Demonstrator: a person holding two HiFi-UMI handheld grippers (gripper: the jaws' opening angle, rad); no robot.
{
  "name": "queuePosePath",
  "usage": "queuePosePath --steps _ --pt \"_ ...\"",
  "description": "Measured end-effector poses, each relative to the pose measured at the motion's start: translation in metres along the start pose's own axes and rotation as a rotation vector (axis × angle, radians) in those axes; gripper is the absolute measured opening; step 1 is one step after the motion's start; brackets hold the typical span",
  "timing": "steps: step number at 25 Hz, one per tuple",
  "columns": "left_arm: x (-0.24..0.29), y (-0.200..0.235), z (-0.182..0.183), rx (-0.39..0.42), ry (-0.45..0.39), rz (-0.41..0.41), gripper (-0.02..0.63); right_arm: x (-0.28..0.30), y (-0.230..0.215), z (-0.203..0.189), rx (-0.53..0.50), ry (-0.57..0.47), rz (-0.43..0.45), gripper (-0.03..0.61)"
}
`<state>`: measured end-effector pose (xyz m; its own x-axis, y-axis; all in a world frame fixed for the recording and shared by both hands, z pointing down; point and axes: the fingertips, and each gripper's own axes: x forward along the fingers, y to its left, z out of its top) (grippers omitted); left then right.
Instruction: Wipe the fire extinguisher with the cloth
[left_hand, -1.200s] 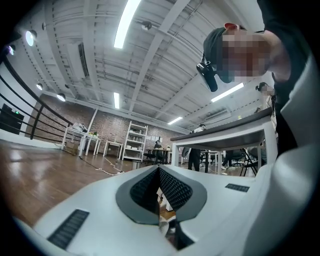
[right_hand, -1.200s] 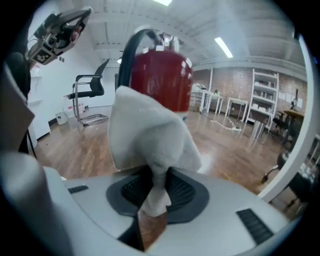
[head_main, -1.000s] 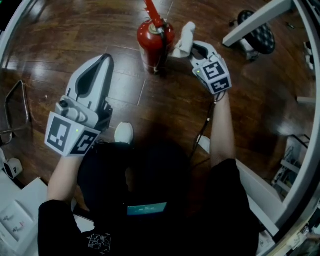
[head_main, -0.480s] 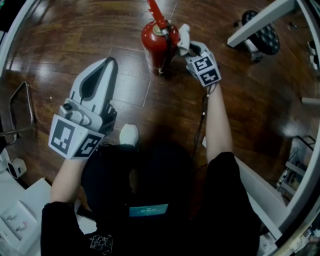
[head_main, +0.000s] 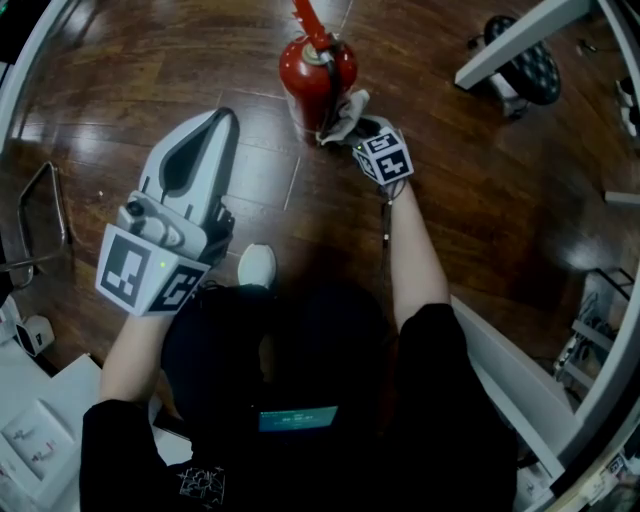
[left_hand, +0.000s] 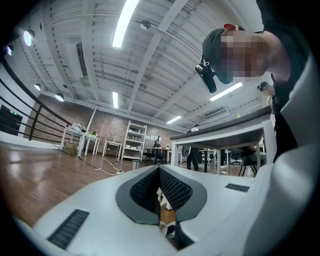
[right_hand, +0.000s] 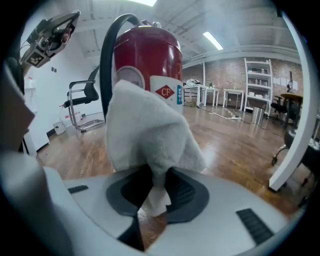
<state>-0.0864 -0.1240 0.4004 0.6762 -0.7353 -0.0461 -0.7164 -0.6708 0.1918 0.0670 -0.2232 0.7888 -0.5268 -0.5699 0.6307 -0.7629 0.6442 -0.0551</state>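
The fire extinguisher (head_main: 313, 75) stands upright on the wooden floor (head_main: 480, 200), straight ahead of the person, with the cloth (head_main: 346, 115) against its lower right side. The right gripper (head_main: 356, 128) has its jaws clamped on a bunched fold of that cloth, and the rest fans out toward the red body. To wipe well, I judge the free fold should be pressed flat on the cylinder and drawn around and along it. The strokes should steer past the black hose (right_hand: 107, 55) so the cloth does not snag, and stay light enough that the unbraced cylinder does not tip. The left gripper (head_main: 207, 125) hangs well apart to the left, jaws together on nothing; it could steady the top. The right gripper view alone shows the white label (right_hand: 167, 92) and how little cloth sits between the pads. Only the head view shows the red lever (head_main: 305, 20) and how far apart the two grippers are. The left gripper view points away, at tables and shelving.
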Motion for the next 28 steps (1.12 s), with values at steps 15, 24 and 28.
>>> queuePosePath --steps 15,24,28 --pt "0.007 -0.001 0.005 -0.01 -0.033 0.013 0.003 -0.148 0.027 0.17 -0.153 -0.242 -0.098 0.097" --pt "0.002 -0.003 0.007 -0.009 -0.029 0.015 0.003 -0.083 0.042 0.098 -0.099 -0.061 -0.075 0.097" --pt "-0.004 -0.002 0.007 -0.01 -0.032 0.024 0.003 -0.027 0.046 0.029 -0.008 0.039 -0.057 0.096"
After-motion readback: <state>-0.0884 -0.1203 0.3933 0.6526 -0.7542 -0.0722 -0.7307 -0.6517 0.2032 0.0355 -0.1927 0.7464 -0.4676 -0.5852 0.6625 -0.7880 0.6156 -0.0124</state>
